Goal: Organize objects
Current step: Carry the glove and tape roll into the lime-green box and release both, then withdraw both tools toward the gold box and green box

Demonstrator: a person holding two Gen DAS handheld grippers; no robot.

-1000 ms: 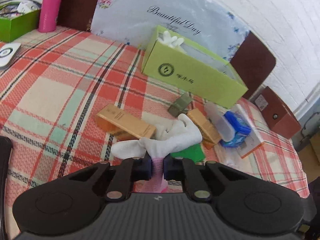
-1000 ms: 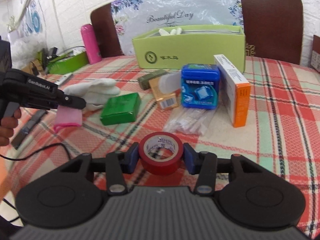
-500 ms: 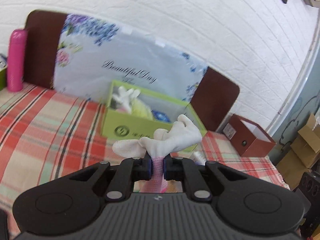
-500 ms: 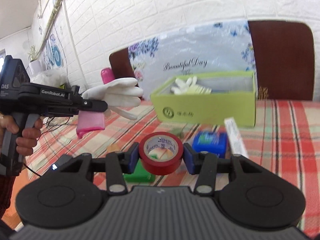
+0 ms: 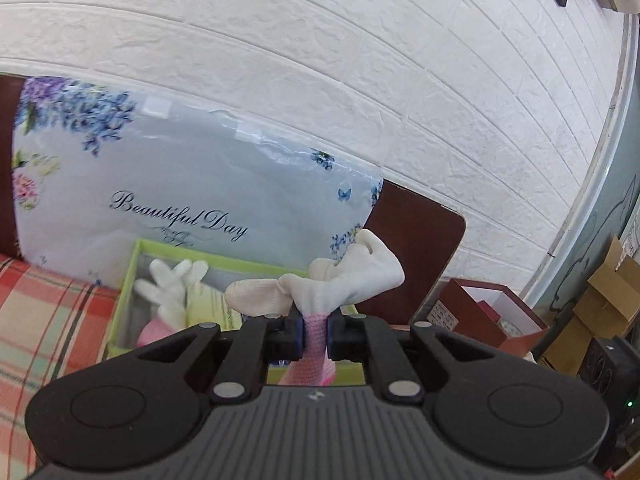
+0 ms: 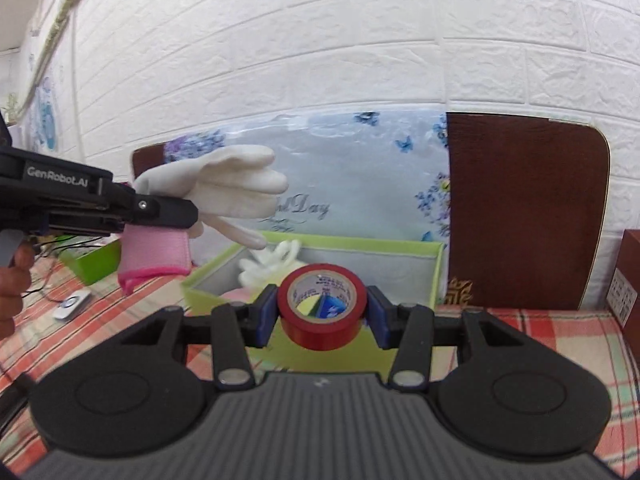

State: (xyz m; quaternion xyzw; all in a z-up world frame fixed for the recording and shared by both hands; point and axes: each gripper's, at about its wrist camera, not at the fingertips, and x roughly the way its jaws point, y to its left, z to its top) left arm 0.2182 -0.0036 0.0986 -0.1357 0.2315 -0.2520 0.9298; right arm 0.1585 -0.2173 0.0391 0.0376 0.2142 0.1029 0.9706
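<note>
The green box [image 6: 400,254] lies open just ahead of and below both claws. A glove [image 5: 344,276] is pinched in the left claw [image 5: 316,330], red tape [image 6: 322,306] in the right claw [image 6: 322,314]. Carrying is judged underway; lowering over the box and releasing is called for next.

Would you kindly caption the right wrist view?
Right gripper carries red tape toward the green box; left gripper holds a glove.

Green box [image 6: 438,276] open on top, right half free; second glove [image 5: 172,292] fills its left end. Floral board [image 5: 168,184] and chair back [image 6: 528,212] wall off the rear. Left gripper [image 6: 188,216] with held glove [image 6: 224,188] hangs over box's left corner.
</note>
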